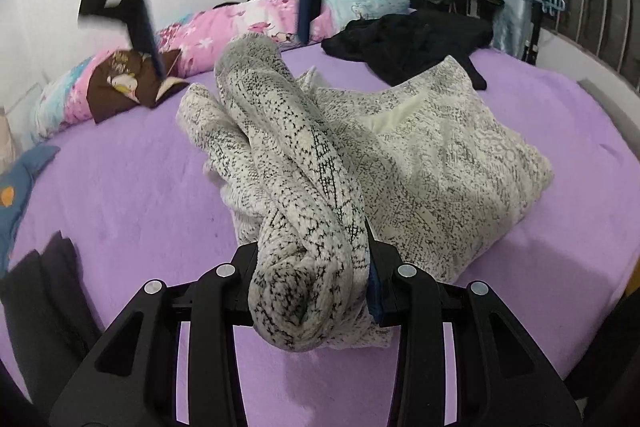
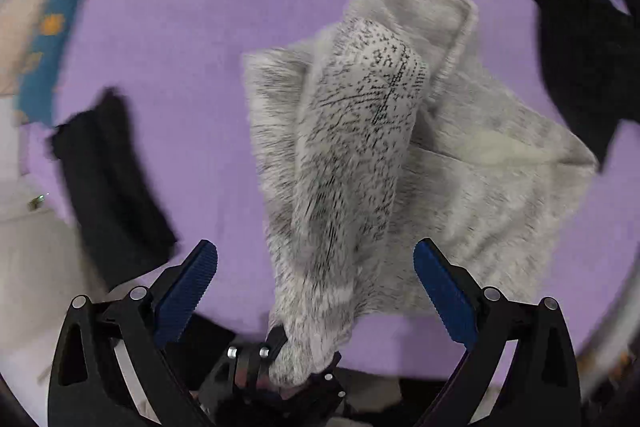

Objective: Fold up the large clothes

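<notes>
Barely begun: speckled knit sweater point(image 1: 420, 155) bunched on the purple bed point(image 1: 120, 187), one sleeve clamped in the left gripper point(image 1: 316, 291). Right gripper point(image 2: 316, 291) spread wide above, empty. Flattening and folding all remain.

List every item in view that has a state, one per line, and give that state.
Left gripper: shut on the speckled knit garment's bunched end.
Right gripper: open, empty, above the garment.
Speckled knit garment: partly folded on the bed, one end lifted.
Purple bed cover: spread flat.
Black garment: crumpled, unfolded, at the far side.
Dark folded cloth: lying flat beside the knit.
</notes>
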`<state>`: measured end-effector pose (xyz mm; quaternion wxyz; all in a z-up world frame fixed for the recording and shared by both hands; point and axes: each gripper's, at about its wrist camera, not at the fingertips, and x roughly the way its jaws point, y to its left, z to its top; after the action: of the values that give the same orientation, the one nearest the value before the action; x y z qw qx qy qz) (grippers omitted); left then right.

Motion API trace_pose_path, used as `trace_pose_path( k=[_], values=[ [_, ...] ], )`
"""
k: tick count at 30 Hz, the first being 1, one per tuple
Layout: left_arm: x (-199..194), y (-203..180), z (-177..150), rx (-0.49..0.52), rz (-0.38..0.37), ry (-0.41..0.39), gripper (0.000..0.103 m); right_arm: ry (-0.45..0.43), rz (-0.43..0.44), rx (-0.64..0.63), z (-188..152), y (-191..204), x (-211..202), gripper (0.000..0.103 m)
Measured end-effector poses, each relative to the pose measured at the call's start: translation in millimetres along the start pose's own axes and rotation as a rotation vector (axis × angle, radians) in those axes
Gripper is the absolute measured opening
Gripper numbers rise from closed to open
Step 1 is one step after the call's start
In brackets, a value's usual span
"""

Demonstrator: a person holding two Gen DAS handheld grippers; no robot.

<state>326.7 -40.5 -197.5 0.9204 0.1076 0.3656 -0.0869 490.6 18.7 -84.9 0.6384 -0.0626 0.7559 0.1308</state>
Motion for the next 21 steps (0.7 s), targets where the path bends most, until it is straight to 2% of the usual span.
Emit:
trace_pose_path(
  k=[4, 9, 17, 18, 20, 21],
  values=[
    [-1, -6, 1, 0.024, 0.006, 0.002, 0.036, 0.048, -0.096, -0.010, 4, 22, 19, 0.097],
    [0, -12, 2, 0.046, 0.014, 0.000, 0.036, 0.065, -0.196, -0.020, 1, 39, 34, 0.097],
    [0, -15, 2, 0.067, 0.026, 0.000, 0.036, 0.108, -0.325, -0.066, 7, 48, 70, 0.095],
    [0, -16, 3, 0.069, 0.027, 0.000, 0.036, 0.117, -0.333, -0.078, 7, 49, 75, 0.090],
    [0, -16, 3, 0.072, 0.033, 0.000, 0.036, 0.125, -0.349, -0.085, 7, 48, 80, 0.062],
    [1, -17, 3, 0.077, 0.037, 0.000, 0.036, 0.124, -0.335, -0.088, 6, 48, 80, 0.059]
  ],
)
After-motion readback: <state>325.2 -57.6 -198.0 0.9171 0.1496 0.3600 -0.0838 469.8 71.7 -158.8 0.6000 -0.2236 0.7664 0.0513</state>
